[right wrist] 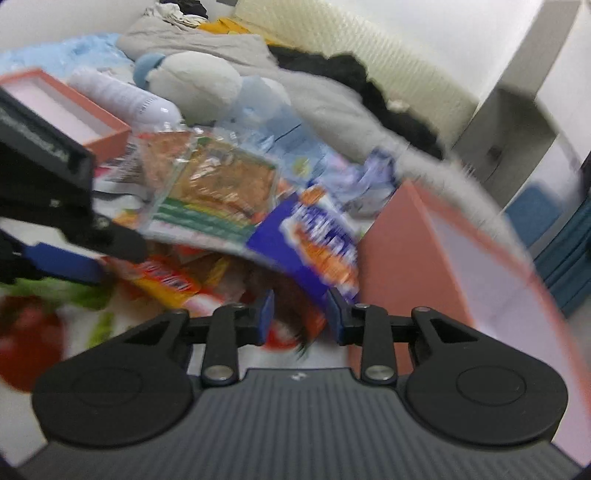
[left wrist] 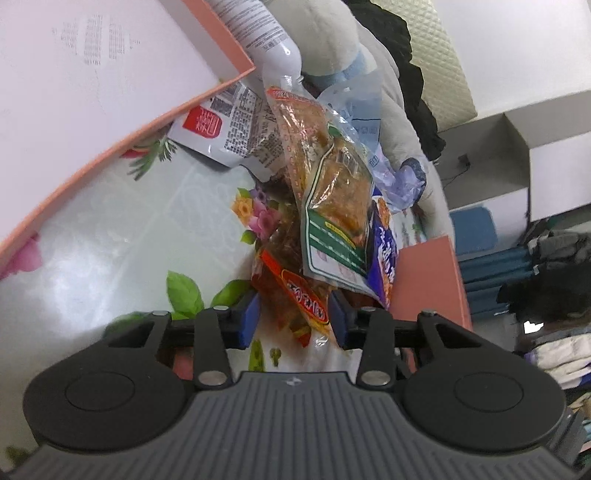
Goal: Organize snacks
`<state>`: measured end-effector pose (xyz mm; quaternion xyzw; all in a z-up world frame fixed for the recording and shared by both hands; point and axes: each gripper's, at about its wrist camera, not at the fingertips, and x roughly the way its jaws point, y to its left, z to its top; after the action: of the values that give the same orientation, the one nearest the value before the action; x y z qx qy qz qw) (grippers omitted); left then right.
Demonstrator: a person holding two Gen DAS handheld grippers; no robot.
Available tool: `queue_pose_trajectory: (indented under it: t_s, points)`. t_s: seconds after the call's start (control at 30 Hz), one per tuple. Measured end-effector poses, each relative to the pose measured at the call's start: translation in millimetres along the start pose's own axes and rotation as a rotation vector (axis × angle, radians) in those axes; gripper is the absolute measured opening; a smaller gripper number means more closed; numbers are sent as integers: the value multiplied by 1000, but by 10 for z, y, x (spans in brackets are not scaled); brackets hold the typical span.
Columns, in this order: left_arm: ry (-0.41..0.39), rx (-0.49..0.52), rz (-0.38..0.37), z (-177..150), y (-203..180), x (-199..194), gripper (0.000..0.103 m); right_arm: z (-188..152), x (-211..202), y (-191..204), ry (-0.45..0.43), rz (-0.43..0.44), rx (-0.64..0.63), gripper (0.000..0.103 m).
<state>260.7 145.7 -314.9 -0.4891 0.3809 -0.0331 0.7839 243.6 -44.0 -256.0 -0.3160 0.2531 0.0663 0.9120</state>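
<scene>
A heap of snack packets lies on a floral tablecloth [left wrist: 110, 240]. My left gripper [left wrist: 293, 319] has its blue fingers on either side of an orange-red packet [left wrist: 295, 295]; whether they press it I cannot tell. Above it lie a green-striped clear packet [left wrist: 336, 218], a purple packet [left wrist: 386, 262] and a white-and-red packet [left wrist: 221, 129]. My right gripper [right wrist: 301, 314] is open at the lower edge of the purple packet [right wrist: 317, 240], with an orange-yellow packet [right wrist: 166, 280] to its left. The right wrist view is blurred. The left gripper [right wrist: 66, 258] shows at its left edge.
A pink box [left wrist: 92, 92] stands at the upper left, and another pink box [right wrist: 443, 258] at the right beside the heap. A white bottle [left wrist: 258, 33], a plush toy [right wrist: 199, 81], a clear plastic bag [right wrist: 273, 118] and dark clothes lie behind. Shelves stand at the far right.
</scene>
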Motion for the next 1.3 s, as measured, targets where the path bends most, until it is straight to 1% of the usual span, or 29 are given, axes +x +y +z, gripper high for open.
queue_pose_trajectory:
  t_s: [0.13, 0.2, 0.23, 0.27, 0.3, 0.33, 0.4, 0.5, 0.57, 0.63, 0.7, 0.77, 0.9, 0.97, 1.03, 1.13, 1.23, 1.3]
  points:
    - [9, -1, 19, 41, 9, 89, 37, 3, 155, 112, 11, -25, -104, 33]
    - [14, 3, 32, 56, 7, 126, 29, -4, 233, 108, 35, -6, -103, 33]
    - [15, 4, 38, 54, 8, 127, 27, -7, 259, 99, 43, 4, -98, 33]
    - [16, 1, 45, 63, 5, 141, 23, -8, 274, 106, 44, 3, -104, 31]
    - [15, -1, 52, 70, 1, 151, 21, -10, 282, 115, 42, -3, -115, 23]
    - [15, -1, 58, 75, -8, 162, 21, -8, 291, 127, 38, -5, -127, 21]
    - [11, 9, 76, 72, -48, 171, 14, 10, 287, 120, 34, 15, -131, 17]
    - [-1, 17, 91, 49, -88, 148, 10, 66, 233, 80, 32, 51, -126, 10]
    - [-2, 26, 96, 25, -125, 128, 8, 110, 163, 54, 16, 43, -129, 5]
    - [3, 26, 97, -2, -157, 91, 7, 137, 92, 21, 2, 48, -120, 4]
    - [-3, 60, 105, -38, -225, 53, 6, 130, 32, 0, -11, 47, -115, 3]
    - [-4, 73, 94, -81, -255, 11, 6, 102, -27, -24, -26, 37, -107, 3]
    - [-28, 101, 77, -190, -266, -127, 4, 32, -180, -68, -55, 23, -88, 3]
    - [-42, 120, 87, -272, -280, -218, 4, -9, -283, -67, -62, 19, -86, 3]
    - [-56, 123, 98, -377, -275, -336, 3, -41, -400, -72, -67, 35, -86, 3]
    - [-72, 91, 105, -530, -198, -526, 3, -98, -604, -88, -89, 58, -97, 3]
    - [-87, 72, 129, -670, -112, -713, 2, -161, -774, -103, -95, 93, -102, 3]
    - [-94, 77, 145, -748, -92, -829, 2, -216, -915, -100, -100, 110, -103, 3]
